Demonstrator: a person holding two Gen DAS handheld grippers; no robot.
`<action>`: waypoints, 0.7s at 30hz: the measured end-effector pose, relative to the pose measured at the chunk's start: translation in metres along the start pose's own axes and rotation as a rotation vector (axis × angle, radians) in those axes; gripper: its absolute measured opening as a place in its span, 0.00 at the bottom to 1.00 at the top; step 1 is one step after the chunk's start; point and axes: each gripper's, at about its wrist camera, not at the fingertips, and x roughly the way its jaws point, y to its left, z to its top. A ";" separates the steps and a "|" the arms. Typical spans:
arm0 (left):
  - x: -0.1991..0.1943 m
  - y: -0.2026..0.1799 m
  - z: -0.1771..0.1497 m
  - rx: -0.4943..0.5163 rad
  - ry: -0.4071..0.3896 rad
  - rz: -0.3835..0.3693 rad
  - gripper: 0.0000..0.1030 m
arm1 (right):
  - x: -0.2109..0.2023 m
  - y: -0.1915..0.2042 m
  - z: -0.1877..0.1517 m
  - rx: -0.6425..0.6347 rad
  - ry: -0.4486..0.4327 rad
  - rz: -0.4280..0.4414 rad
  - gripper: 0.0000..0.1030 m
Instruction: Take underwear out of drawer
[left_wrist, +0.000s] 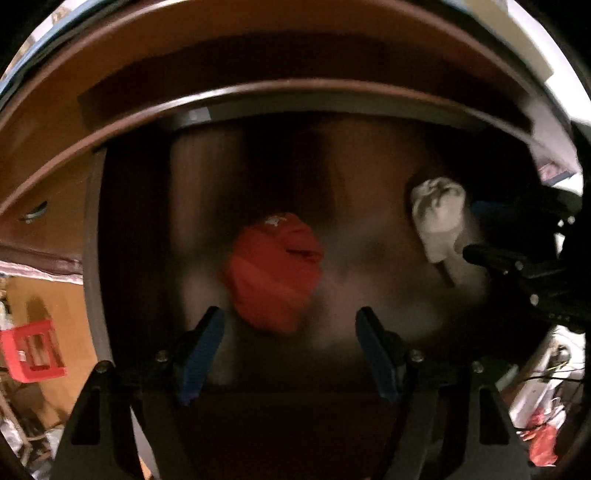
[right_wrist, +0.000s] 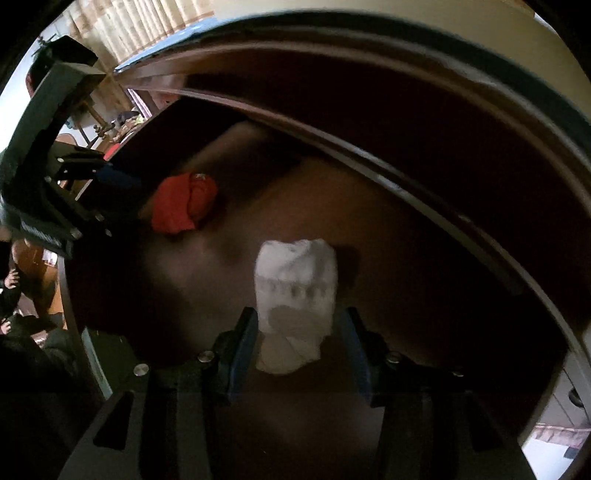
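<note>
- Dark brown wood formed the open drawer (left_wrist: 92, 258), its smooth bottom blurred and dim.
- Near the drawer's middle lay a crumpled red cloth bundle (left_wrist: 273, 273), rounded and creased, with no clear long axis.
- Toward the drawer's right side lay a rolled white knitted bundle (right_wrist: 295, 295), soft and ribbed, its long axis running along the right gripper's fingers.
- The left gripper (left_wrist: 290, 325) hung above the drawer, blue-padded jaws apart, the red bundle just ahead of them, ungripped.
- The right gripper (right_wrist: 297, 325) had its jaws apart around the white bundle's near end; whether the pads touched it could not be told.
</note>
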 end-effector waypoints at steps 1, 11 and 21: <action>0.002 -0.001 0.002 0.010 0.011 0.015 0.79 | 0.005 0.003 0.005 -0.007 0.014 0.000 0.48; 0.027 -0.019 0.013 0.096 0.068 0.194 0.89 | 0.056 0.029 0.020 -0.112 0.140 -0.112 0.50; 0.032 -0.036 0.003 0.120 0.108 0.056 0.64 | 0.086 0.033 0.017 -0.130 0.196 -0.150 0.40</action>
